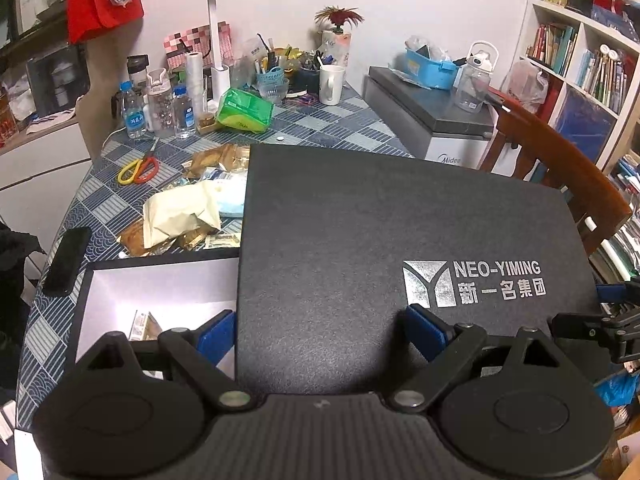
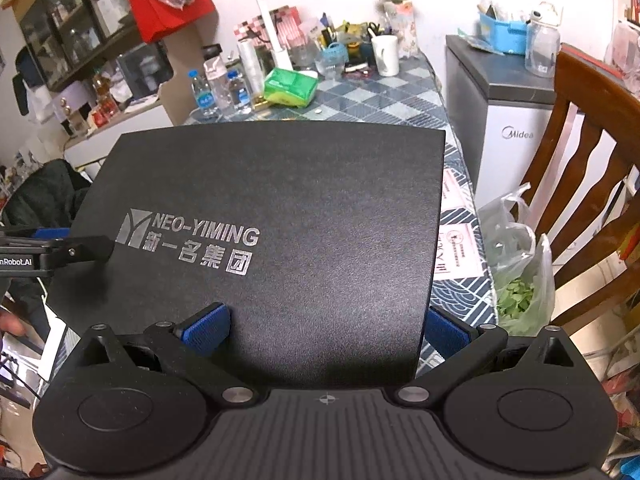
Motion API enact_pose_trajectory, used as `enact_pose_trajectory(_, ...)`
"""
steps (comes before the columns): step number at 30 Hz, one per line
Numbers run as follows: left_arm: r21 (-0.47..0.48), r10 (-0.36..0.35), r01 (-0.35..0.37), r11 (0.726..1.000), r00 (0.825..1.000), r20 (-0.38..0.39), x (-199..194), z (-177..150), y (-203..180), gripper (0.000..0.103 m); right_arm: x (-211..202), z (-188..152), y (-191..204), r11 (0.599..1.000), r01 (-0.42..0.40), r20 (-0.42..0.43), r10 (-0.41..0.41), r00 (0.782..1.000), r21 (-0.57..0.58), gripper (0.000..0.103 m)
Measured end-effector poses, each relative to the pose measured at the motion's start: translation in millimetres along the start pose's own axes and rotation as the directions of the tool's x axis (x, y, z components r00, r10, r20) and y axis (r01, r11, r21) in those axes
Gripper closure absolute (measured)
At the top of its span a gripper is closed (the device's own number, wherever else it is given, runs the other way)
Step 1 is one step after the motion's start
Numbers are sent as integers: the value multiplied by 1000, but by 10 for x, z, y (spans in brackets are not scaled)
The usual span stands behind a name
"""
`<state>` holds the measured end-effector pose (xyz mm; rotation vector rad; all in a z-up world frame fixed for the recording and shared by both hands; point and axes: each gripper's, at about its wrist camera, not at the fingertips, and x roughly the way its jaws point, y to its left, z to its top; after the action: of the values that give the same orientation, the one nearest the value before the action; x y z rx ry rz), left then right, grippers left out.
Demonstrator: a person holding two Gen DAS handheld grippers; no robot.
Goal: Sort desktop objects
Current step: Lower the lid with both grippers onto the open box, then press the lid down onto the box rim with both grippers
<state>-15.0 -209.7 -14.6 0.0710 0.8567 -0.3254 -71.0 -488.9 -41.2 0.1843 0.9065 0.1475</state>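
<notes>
While spread wide, two tools, left (image 1: 322,330) and right (image 2: 326,326), each astride one black lid (image 1: 400,232).

The box lid (image 1: 400,232) looks matt black and finely grained, perhaps textured card, with a shiny silver logo (image 1: 472,284). Just beside the lid, the gripper pads (image 2: 208,328) are ribbed blue rubber or plastic.

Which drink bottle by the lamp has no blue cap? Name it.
The taller clear bottle with the white flip lid, standing between the two blue-capped water bottles.
</notes>
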Motion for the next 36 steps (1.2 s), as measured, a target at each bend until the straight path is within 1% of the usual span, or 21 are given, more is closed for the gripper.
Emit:
enact_pose_trajectory(7,-9,-7,7,1000,1000,-6,59,42,417,0,210,126,339,1000,5,-7,-5,1000,-6,0)
enact_pose_trajectory(21,-69,37,-38,997,999,-11,-77,-86,1332,0,601,303,1247,996,-26,-33,23,999,-82,0)
enact_pose_trajectory(29,-87,51,-52,995,999,-7,-127,-149,1691,0,751,340,1605,994,-33,-41,28,999,-104,0)
enact_pose_trajectory(36,-83,57,-59,995,998,-20,-71,-147,1969,0,936,362,1860,994,-33,-63,27,998,-105,0)
